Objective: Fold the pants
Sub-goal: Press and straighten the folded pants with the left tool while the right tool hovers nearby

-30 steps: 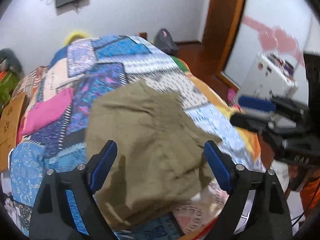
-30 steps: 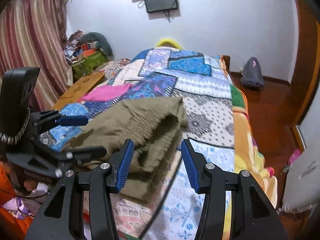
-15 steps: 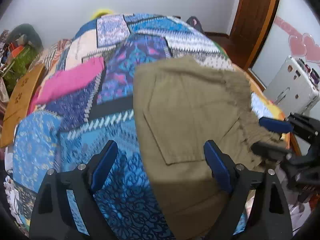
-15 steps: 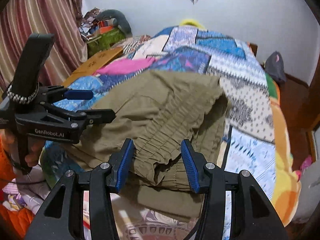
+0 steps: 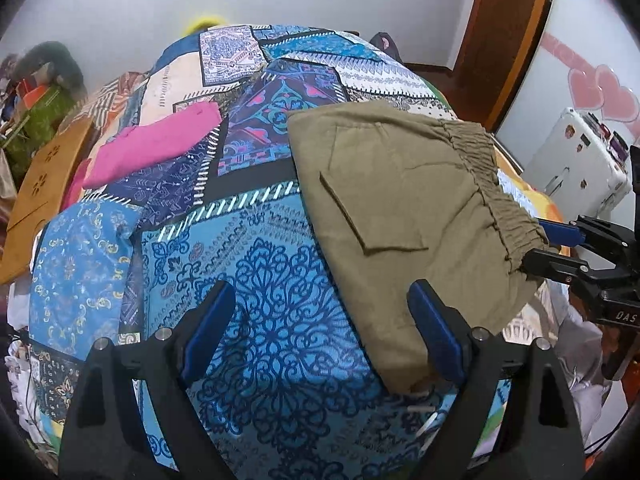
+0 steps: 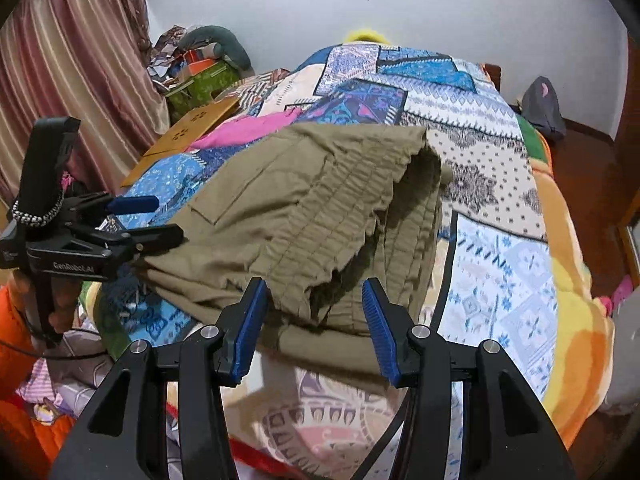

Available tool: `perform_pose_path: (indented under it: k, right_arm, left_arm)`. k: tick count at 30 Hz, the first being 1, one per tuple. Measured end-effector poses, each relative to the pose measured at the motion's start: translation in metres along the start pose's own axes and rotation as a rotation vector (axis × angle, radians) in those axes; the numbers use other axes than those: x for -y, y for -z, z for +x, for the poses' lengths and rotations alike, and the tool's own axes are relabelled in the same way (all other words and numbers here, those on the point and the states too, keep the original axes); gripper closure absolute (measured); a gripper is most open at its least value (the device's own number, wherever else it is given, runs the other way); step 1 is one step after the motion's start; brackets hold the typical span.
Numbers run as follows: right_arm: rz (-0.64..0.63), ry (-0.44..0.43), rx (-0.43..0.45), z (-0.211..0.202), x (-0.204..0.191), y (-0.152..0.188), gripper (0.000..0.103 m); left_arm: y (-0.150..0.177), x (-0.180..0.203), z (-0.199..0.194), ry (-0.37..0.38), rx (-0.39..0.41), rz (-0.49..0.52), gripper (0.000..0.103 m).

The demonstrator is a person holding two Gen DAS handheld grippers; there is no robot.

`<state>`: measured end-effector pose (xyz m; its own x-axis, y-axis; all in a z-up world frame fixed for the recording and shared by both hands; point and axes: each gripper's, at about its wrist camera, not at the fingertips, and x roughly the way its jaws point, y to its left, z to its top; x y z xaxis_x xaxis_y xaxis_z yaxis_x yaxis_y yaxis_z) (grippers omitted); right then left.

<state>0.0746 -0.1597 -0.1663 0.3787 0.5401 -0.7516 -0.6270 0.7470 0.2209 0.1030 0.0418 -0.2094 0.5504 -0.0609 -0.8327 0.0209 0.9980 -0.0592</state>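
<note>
Claw status, left claw (image 5: 322,334): fingers spread wide apart, holding nothing. Its right blue pad (image 5: 436,338) lies at the near edge of the pants (image 5: 400,216); its left pad sits over bare quilt (image 5: 256,280). The same claw appears in the right wrist view (image 6: 138,220), at the left corner of the pants, fingers parted.

Right claw (image 6: 314,330): fingers apart, empty, positioned just in front of the gathered elastic waistband (image 6: 340,216), which falls between the two pads without being gripped. In the left wrist view this claw (image 5: 556,246) sits at the waistband end of the pants; contact cannot be determined.

Pants: olive, folded into a compact stack, pocket flap facing up, lying on the quilt at the near right part of the bed. A pink garment (image 5: 156,148) lies on the quilt left of the pants, well apart. Beyond the pink garment, a brown cardboard sheet (image 5: 44,184) rests at the bed edge.
</note>
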Motion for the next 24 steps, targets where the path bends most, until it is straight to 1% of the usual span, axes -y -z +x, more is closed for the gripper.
perform_pose_path:
  k: [5,8,12,17,21,23,24]
  right_arm:
    - [0.004,-0.027,-0.028,0.011,0.012,-0.006,0.057]
    - [-0.022,-0.010,-0.037,0.017,0.016,-0.012,0.056]
    - [-0.027,-0.008,-0.049,0.027,0.030,-0.022,0.054]
    - [-0.036,0.004,-0.063,0.041,0.048,-0.038,0.053]
    - [-0.044,0.046,-0.057,0.048,0.056,-0.049,0.053]
    - [-0.029,0.072,-0.042,0.046,0.059,-0.053,0.053]
    - [-0.015,0.076,-0.034,0.044,0.062,-0.054,0.053]
  left_arm:
    - [0.002,0.002,0.006,-0.002,-0.013,-0.042,0.013]
    - [0.002,0.004,0.012,-0.003,-0.024,-0.109,0.013]
    - [0.000,0.010,0.019,-0.006,-0.020,-0.160,0.013]
    - [-0.010,0.025,0.027,-0.038,-0.007,-0.171,0.013]
    - [-0.029,0.026,0.028,0.002,-0.016,-0.149,0.015]
    - [-0.039,0.023,0.023,0.005,-0.002,-0.128,0.015]
    - [-0.047,0.018,0.020,-0.006,0.014,-0.112,0.015]
